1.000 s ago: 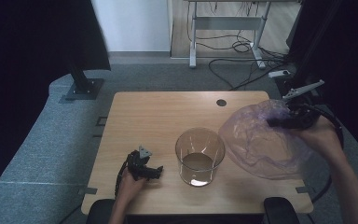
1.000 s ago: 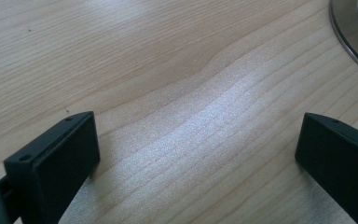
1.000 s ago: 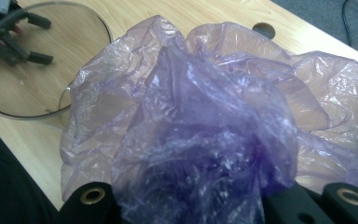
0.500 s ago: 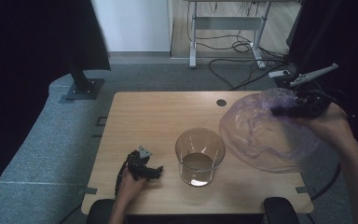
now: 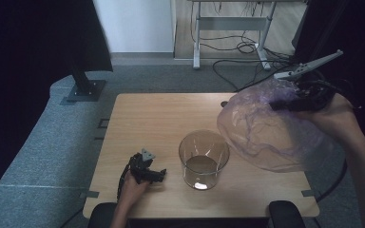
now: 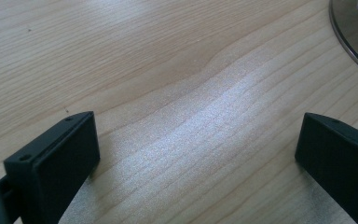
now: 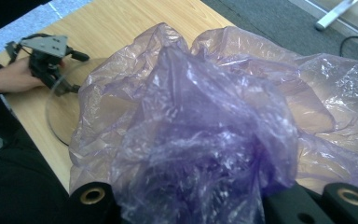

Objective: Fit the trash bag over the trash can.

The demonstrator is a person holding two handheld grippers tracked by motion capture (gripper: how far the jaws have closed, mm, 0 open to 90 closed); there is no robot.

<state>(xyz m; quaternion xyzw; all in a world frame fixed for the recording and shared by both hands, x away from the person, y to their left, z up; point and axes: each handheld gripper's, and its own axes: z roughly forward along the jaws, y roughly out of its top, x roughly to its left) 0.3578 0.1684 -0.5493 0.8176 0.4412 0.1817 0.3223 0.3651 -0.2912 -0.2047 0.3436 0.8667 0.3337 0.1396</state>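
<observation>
A big purple plastic bag is held up in the air over the right side of the worktop. It is gripped at its top by the right gripper, far on the right. In the right gripper view, the crumpled top of the bag is bunched between the two black fingers, which are pinched on it. The plastic hides the fingertips, so how tightly they are pressed cannot be told. The bag hangs puffed out and see-through, and its lower left part is seen just beside the glass bowl, a little above and to the right of it. Whether bag and bowl touch cannot be told.

The glass bowl is set on the worktop near the front edge, about in the middle. It stands upright and is clear.

The left gripper is rested low on the worktop at the near left, just left of the bowl. In the left gripper view, its fingers are spread wide apart, and nothing is held between them. Only bare wood is seen in the gap. The round edge of the bowl is seen at the far right corner of that view, apart from the fingers.
</observation>
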